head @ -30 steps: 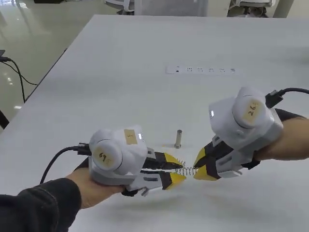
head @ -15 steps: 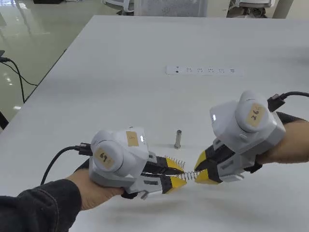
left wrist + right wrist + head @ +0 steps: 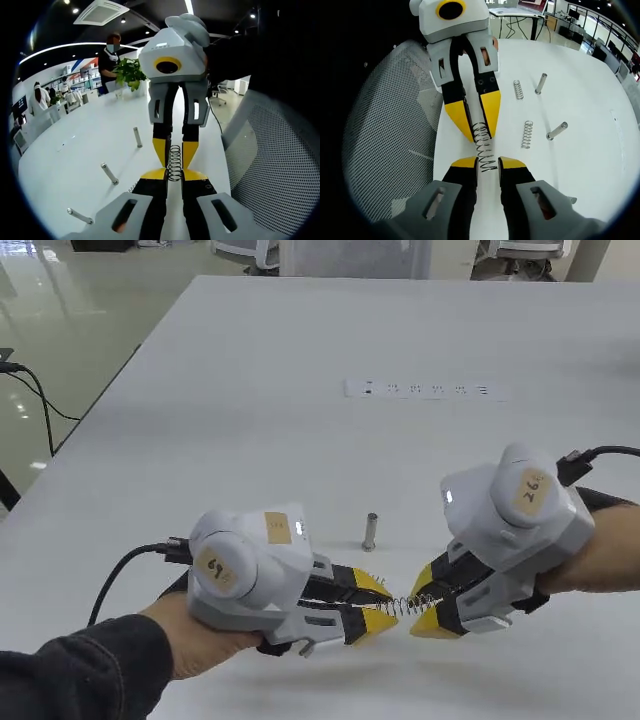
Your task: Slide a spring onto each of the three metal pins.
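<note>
A small metal spring (image 3: 398, 606) hangs in the air between my two grippers, above the near part of the white table (image 3: 300, 420). My left gripper (image 3: 374, 602) is shut on one end and my right gripper (image 3: 419, 604) on the other. In the left gripper view the spring (image 3: 174, 161) runs from my own jaws to the facing right gripper (image 3: 175, 152). One metal pin (image 3: 371, 531) stands upright just beyond the grippers. In the right gripper view two loose springs (image 3: 526, 134) (image 3: 518, 89) lie on the table beside pins (image 3: 556, 130) (image 3: 540, 83).
A white power strip (image 3: 430, 390) lies further back on the table. A mesh chair (image 3: 395, 125) stands off the table's near edge. Two more pins (image 3: 109, 173) (image 3: 80, 216) are on the table to the left. People stand at far desks in the left gripper view.
Both grippers have kept hold of the spring. The gap between their tips has widened a little and the spring looks slightly more stretched.
</note>
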